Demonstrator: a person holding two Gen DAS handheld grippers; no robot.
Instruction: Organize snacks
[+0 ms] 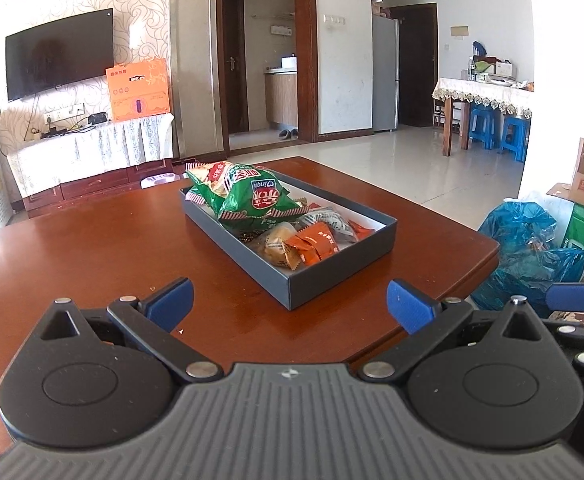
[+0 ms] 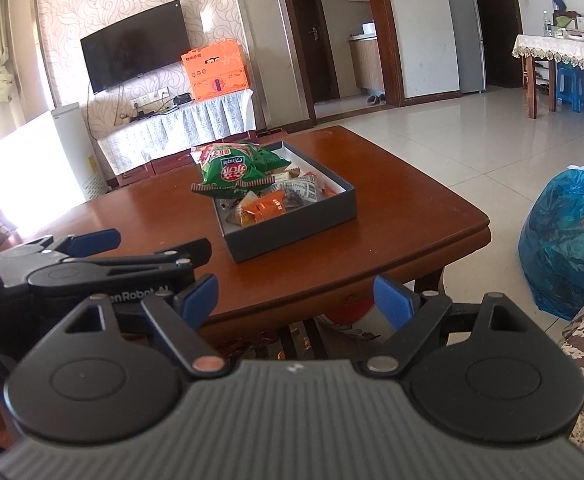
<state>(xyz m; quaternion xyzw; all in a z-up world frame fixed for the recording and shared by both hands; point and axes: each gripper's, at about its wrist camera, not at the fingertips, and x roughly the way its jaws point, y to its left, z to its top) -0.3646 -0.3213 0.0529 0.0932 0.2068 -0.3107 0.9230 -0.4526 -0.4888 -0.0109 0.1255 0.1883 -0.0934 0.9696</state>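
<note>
The left claw (image 1: 290,304) is spread wide with nothing between its blue fingertips (image 1: 172,304), held low over the near part of the reddish-brown desk (image 1: 92,248). Straight ahead of it, a little beyond the fingertips and apart from them, sits the dark grey tray (image 1: 331,280), angled so one corner points toward the claw. The right claw (image 2: 295,300) is likewise released and empty, hanging off the near edge of the desk (image 2: 391,216), with the tray (image 2: 292,236) ahead and slightly to its left, well apart. In the right wrist view the left claw (image 2: 132,244) shows at the left edge, nearer the tray than the right one. Inside the tray, a large green snack bag (image 1: 248,200) lies heaped at the far end, and small orange packets (image 1: 315,246) with a pale wrapped piece (image 1: 272,246), possibly a pastry, lie at the near end. Off the desk's right side a blue plastic bag (image 2: 567,244) sits on the tiled floor (image 2: 471,140).
</note>
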